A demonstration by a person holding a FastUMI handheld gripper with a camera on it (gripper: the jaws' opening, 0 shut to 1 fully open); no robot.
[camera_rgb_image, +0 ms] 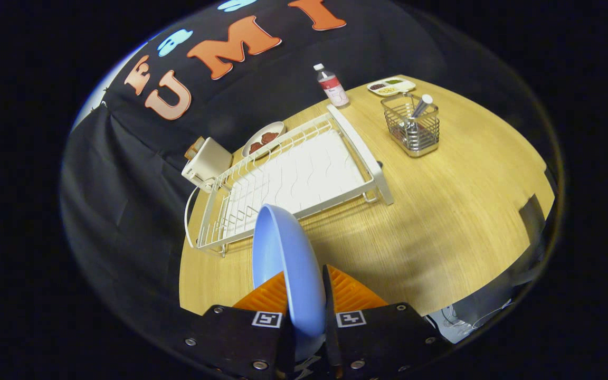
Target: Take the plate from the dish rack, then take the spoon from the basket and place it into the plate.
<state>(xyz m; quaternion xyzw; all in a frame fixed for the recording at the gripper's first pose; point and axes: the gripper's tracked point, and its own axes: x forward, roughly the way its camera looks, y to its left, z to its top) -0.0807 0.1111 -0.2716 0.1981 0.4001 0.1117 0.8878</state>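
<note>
The gripper (306,295) clamps the blue plate (285,253) on edge between both fingers, just before the rack (293,179). The spoon (420,108) stands in the basket (412,129), right of the rack, on the table (441,211).

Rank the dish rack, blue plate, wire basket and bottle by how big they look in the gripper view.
1. Dish rack.
2. Blue plate, held on edge in the tongs; its nearness to the camera inflates it.
3. Wire basket, holding the spoon.
4. Bottle, smallest.
</note>
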